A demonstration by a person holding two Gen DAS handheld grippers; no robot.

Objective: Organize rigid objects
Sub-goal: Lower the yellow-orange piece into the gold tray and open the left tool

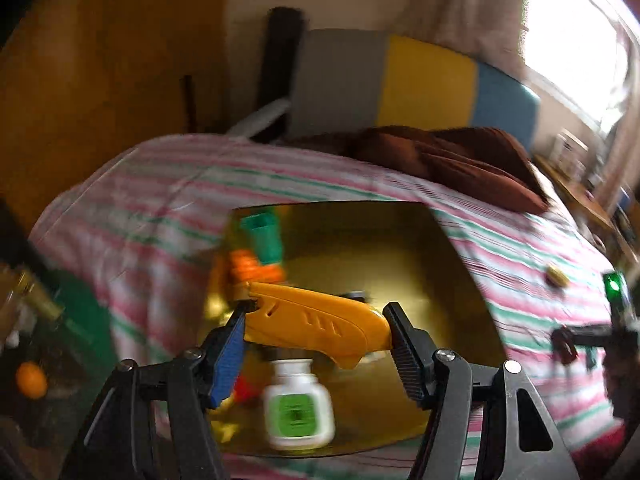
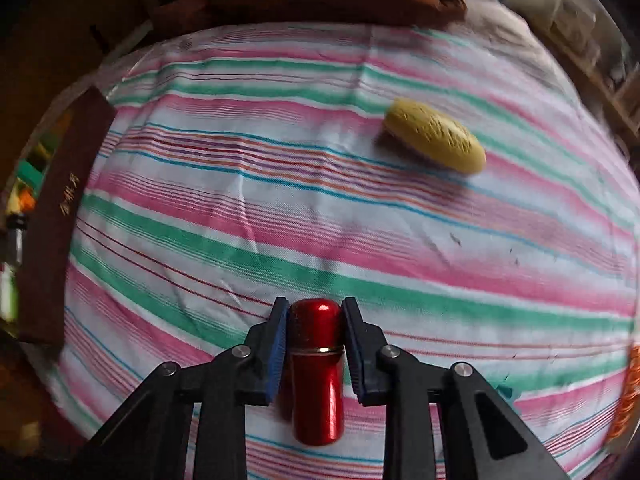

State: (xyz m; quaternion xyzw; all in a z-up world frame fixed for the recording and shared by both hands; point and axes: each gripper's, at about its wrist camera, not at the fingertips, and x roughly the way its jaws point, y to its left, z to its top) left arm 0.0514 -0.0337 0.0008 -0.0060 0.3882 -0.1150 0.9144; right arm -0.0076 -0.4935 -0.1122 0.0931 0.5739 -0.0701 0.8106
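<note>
Left wrist: our left gripper (image 1: pixel 316 330) clamps the yellow cutter (image 1: pixel 320 326) above the gold tray (image 1: pixel 452 280); right gripper (image 2: pixel 314 322) clamps the red tube (image 2: pixel 317 372).

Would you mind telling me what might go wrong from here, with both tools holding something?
1. The left tool grips the long yellow utility knife only by its ends, above the gold tray; it may pivot out and strike the white bottle below.
2. The right tool pinches the smooth red capsule near its rounded tip, so it may slide free.
3. Both views are blurred by motion, so placement may be imprecise.
</note>
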